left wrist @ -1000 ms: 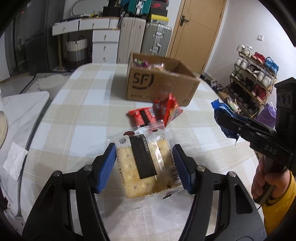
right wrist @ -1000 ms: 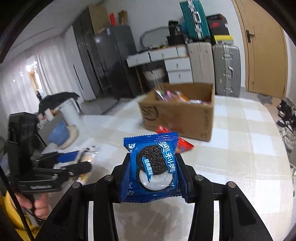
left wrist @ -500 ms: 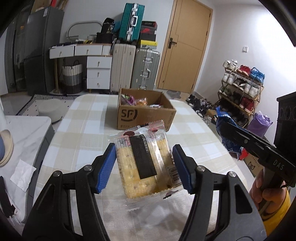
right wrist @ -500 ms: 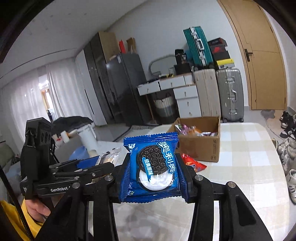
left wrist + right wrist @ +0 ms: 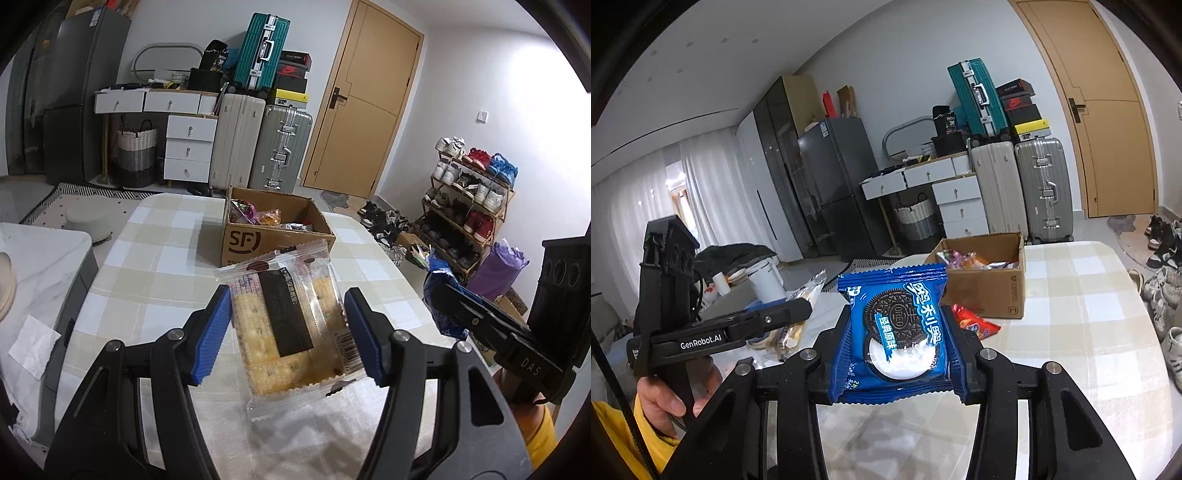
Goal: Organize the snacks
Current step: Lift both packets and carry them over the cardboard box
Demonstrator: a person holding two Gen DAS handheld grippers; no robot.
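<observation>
My left gripper (image 5: pixel 288 326) is shut on a clear packet of yellow crackers (image 5: pixel 284 325) with a black label, held in the air above the checked table (image 5: pixel 147 295). My right gripper (image 5: pixel 897 343) is shut on a blue Oreo packet (image 5: pixel 899 328), also lifted off the table. Beyond both stands an open cardboard box (image 5: pixel 255 240) with several snack packets inside. A red snack packet (image 5: pixel 977 321) lies on the cloth in front of the box (image 5: pixel 990 291). In the right wrist view, the left gripper (image 5: pixel 798 310) shows from the side.
A grey side table (image 5: pixel 44 266) with a white paper napkin (image 5: pixel 33 345) stands left of the checked table. A shoe rack (image 5: pixel 469 206) and a purple bag (image 5: pixel 498 269) are to the right. Suitcases (image 5: pixel 258 144) and drawers line the back wall. A hand (image 5: pixel 672 391) grips the left tool.
Both grippers have risen with their packets and tilted up, so more of the room shows. The box now looks smaller and farther. The red packets have dropped out of the left wrist view.
</observation>
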